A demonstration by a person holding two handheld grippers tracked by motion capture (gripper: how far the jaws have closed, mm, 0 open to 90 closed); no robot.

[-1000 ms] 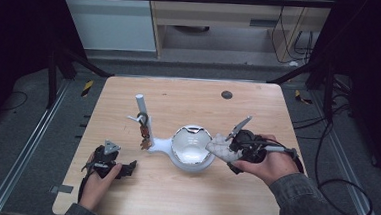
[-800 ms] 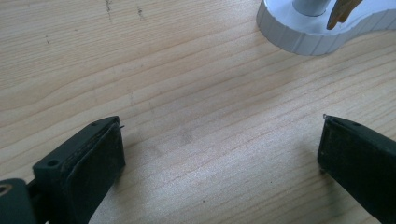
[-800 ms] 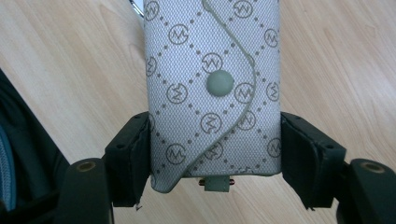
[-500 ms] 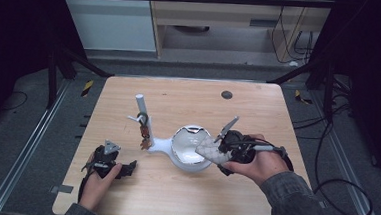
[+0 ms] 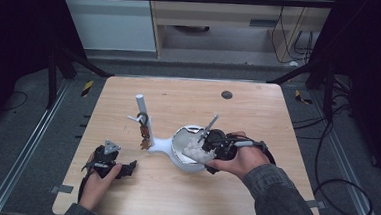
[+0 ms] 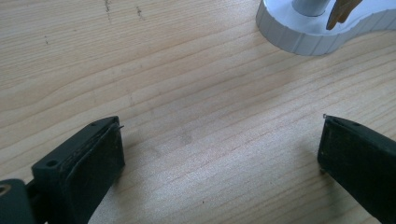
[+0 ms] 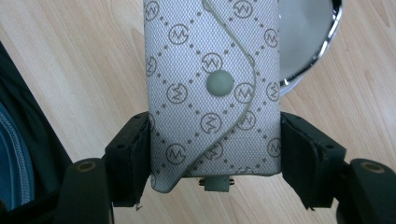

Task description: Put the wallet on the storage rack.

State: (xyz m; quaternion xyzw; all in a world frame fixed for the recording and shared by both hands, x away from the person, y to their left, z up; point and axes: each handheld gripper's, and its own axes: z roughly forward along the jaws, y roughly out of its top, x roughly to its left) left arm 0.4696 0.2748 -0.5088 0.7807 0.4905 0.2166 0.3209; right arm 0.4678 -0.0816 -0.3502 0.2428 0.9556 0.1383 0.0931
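A grey-white patterned pouch (image 7: 212, 93) with a snap button sits between the jaws of my right gripper (image 7: 215, 161), which is shut on its sides. In the high view that gripper (image 5: 203, 146) holds the pouch (image 5: 194, 151) over the round shiny dish (image 5: 179, 139) of a white stand (image 5: 158, 145). The stand has an upright white post (image 5: 142, 107) with hooks and small hanging items. My left gripper (image 5: 127, 168) rests near the table's front left, apart from the stand. In its own view the left gripper (image 6: 219, 154) is open over bare wood, nothing between its jaws.
The wooden table (image 5: 258, 111) has a small dark round mark (image 5: 226, 94) at the back right. The stand's white base (image 6: 303, 32) lies ahead of the left gripper. Dark frame legs and cables surround the table on the floor.
My right gripper has carried the pouch leftward, from beside the dish's right rim to over the dish. The left hand has stayed where it was.
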